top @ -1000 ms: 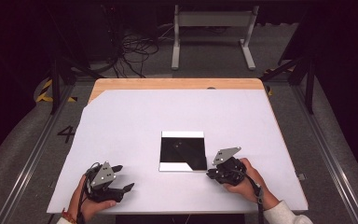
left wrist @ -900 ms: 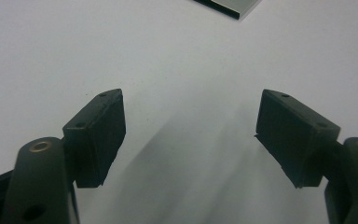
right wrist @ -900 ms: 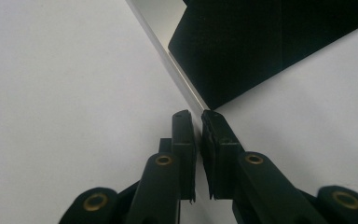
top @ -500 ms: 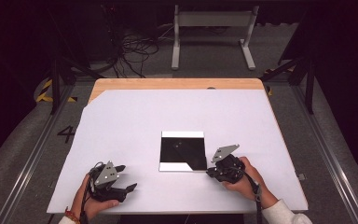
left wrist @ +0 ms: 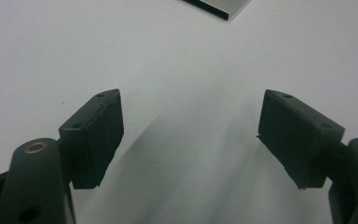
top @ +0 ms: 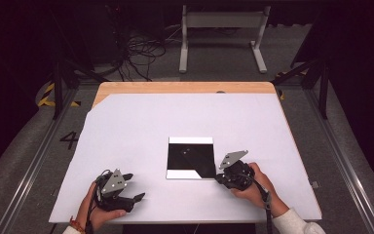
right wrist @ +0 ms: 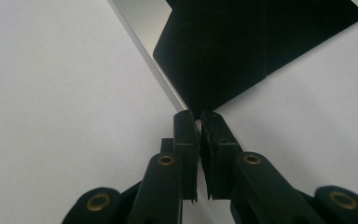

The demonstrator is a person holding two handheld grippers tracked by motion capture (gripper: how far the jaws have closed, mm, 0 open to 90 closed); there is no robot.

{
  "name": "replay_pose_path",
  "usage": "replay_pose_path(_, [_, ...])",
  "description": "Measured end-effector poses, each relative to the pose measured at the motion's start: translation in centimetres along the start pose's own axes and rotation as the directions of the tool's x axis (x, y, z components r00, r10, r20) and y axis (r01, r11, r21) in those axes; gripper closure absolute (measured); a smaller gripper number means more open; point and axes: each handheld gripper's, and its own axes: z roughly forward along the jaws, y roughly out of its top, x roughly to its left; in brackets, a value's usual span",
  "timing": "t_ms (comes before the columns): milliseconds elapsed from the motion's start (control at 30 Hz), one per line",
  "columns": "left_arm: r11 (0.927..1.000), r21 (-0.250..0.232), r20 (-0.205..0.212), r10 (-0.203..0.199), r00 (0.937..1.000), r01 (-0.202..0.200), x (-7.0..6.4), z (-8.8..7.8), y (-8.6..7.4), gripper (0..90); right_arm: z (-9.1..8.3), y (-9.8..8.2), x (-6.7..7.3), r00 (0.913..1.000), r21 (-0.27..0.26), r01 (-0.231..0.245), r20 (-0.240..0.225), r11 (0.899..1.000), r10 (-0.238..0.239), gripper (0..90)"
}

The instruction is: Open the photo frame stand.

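Note:
A square black sheet point(top: 190, 156) with pale bands along its far and near edges lies flat on the white table cover point(top: 141, 122). My right gripper point(top: 217, 178) sits at the sheet's near right corner. In the right gripper view its jaws point(right wrist: 198, 116) are closed together with the black sheet's point(right wrist: 223, 51) pointed corner running in between the tips. My left gripper point(top: 135, 186) rests near the front left of the table, well apart from the sheet. Its jaws point(left wrist: 193, 123) stand wide open over bare cover, and a corner of the sheet point(left wrist: 214, 7) shows far ahead.
The white cover lies over a wooden table whose far edge point(top: 175, 87) shows. Beyond it, on the dark floor, are cables point(top: 141, 53) and a grey stand point(top: 221, 29). Metal rails run along both sides of the table.

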Motion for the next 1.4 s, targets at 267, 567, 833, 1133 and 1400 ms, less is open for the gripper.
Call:
replay_pose_path(267, [1.0000,0.000,0.001,0.009,1.0000,-0.009,-0.1,0.0,0.0,22.6,-0.2,0.1,-0.4,0.9999,0.016,-0.005,-0.016,1.000,0.005,83.7])
replay_pose_path(567, [0.9998,0.012,0.013,0.017,0.9998,-0.017,-0.2,0.4,0.2,22.3,0.0,0.6,-0.3,0.9997,0.051,-0.011,-0.022,0.999,0.012,83.9])
replay_pose_path(833, [0.9998,0.013,0.024,0.016,0.9996,-0.016,-0.3,0.6,0.3,22.1,0.0,0.2,-0.8,0.9980,0.014,-0.039,-0.050,0.999,0.039,83.6])
replay_pose_path(1133, [0.9999,0.010,0.022,0.013,0.9997,-0.013,-0.3,0.6,0.3,22.0,-0.4,0.0,-1.0,0.9965,-0.026,-0.061,-0.059,0.998,0.059,82.9])
replay_pose_path(1400, [0.9998,0.012,0.021,0.015,0.9997,-0.016,-0.3,0.6,0.4,21.3,-0.2,0.1,-0.4,0.9994,0.031,-0.009,-0.032,0.999,0.010,77.5])
